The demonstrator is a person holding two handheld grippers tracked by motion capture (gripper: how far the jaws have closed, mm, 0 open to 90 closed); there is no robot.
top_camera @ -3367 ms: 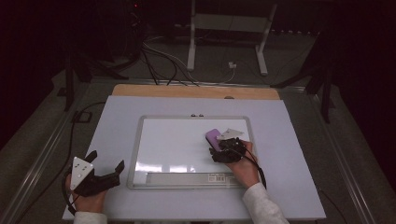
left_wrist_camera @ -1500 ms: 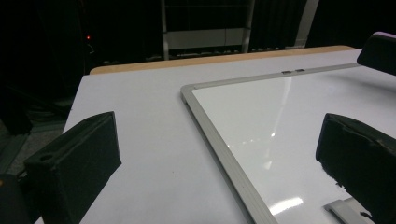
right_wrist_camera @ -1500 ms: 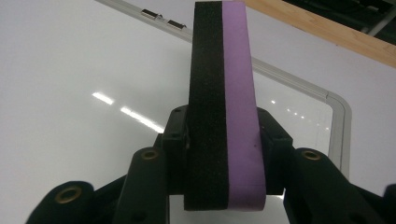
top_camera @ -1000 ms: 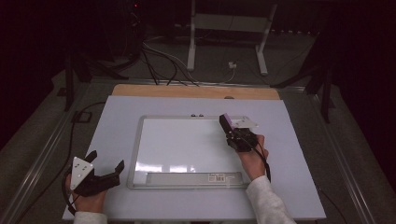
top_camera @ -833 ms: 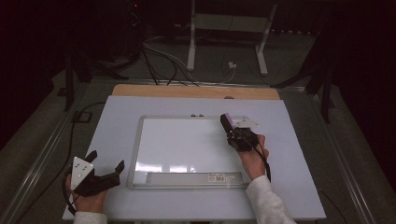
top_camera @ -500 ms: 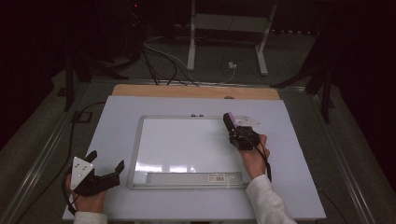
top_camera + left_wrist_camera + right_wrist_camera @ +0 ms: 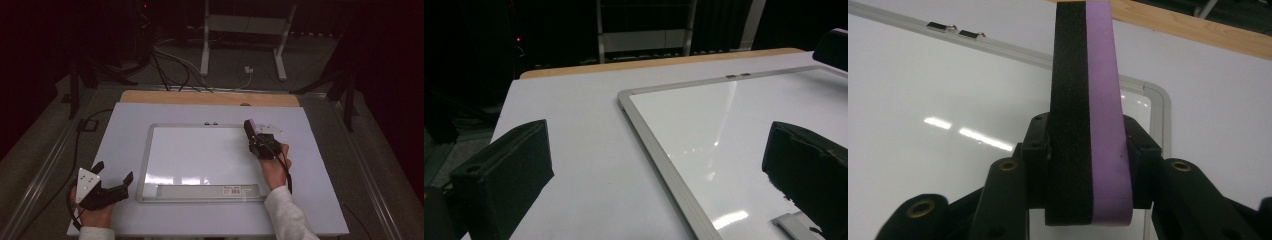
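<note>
Right gripper (image 7: pixel 1088 165) is clamping the eraser (image 7: pixel 1088 100) across its flat sides, lifting it on edge over the whiteboard's (image 7: pixel 200 150) top right corner; eraser is looking light, spongy, squashable; grip mid-body, gently; left gripper (image 7: pixel 107 187) is resting wide apart, empty.

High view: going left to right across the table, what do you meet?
Left gripper → whiteboard → eraser clamped in the right gripper at the board's right edge → bare table.
</note>
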